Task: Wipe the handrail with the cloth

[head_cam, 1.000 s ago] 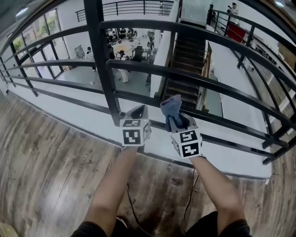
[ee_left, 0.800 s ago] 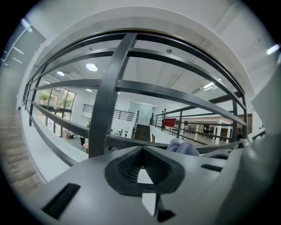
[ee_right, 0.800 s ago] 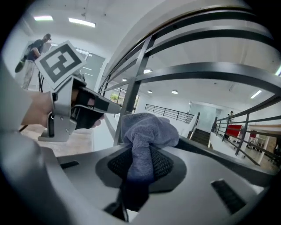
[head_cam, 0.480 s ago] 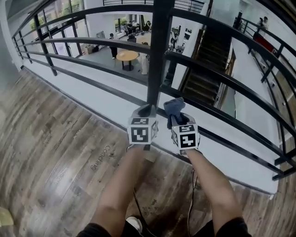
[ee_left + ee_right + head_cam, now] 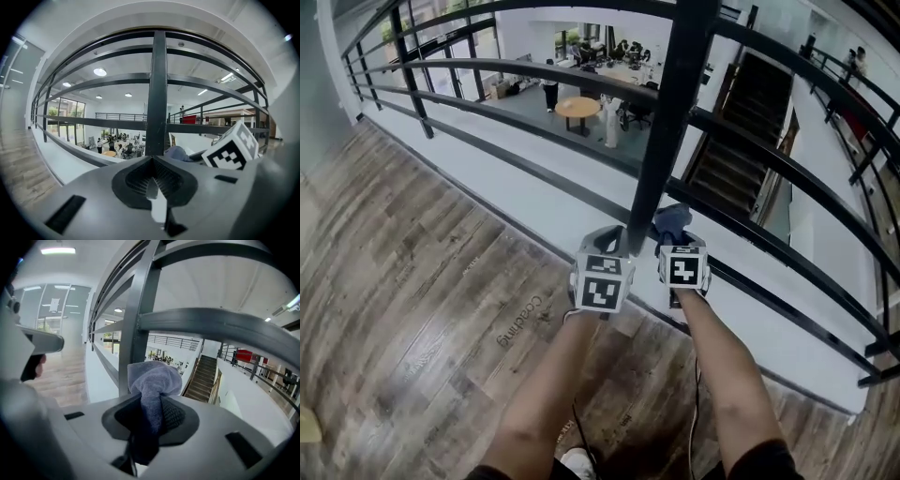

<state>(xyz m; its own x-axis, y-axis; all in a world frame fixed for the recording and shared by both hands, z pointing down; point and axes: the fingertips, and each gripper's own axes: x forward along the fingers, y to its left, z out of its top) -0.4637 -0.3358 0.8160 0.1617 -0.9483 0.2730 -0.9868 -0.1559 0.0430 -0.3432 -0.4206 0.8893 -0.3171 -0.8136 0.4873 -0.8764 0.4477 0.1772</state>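
Two bare forearms point(image 5: 546, 380) reach out over a grey-brown plank floor point(image 5: 412, 281) on an upper gallery, each hand carrying a gripper topped by a marker cube. The left gripper point(image 5: 606, 236) has its jaws pressed together on nothing, its tip just left of the foot of a black upright post point(image 5: 670, 122). The right gripper point(image 5: 674, 236) is just beside it, on the other side of the post, and pinches a blue-grey cloth point(image 5: 672, 219) by a gathered neck, so that the rest stands out past the jaws in a rounded bunch.

From the right gripper view the cloth point(image 5: 153, 378) sits directly in front of the post, while a thick bar of the dark handrail point(image 5: 211, 323) passes overhead, clear of the fabric (whether the bunch touches the post itself cannot be told). The left gripper view faces the same post square on, with curved horizontal bars crossing it above and below.

Beyond the railing a white ledge drops away to an open lower level, where a round wooden desk point(image 5: 578, 105) stands among a few people point(image 5: 550, 92). To the right, a dark staircase point(image 5: 727, 159) descends to that floor.
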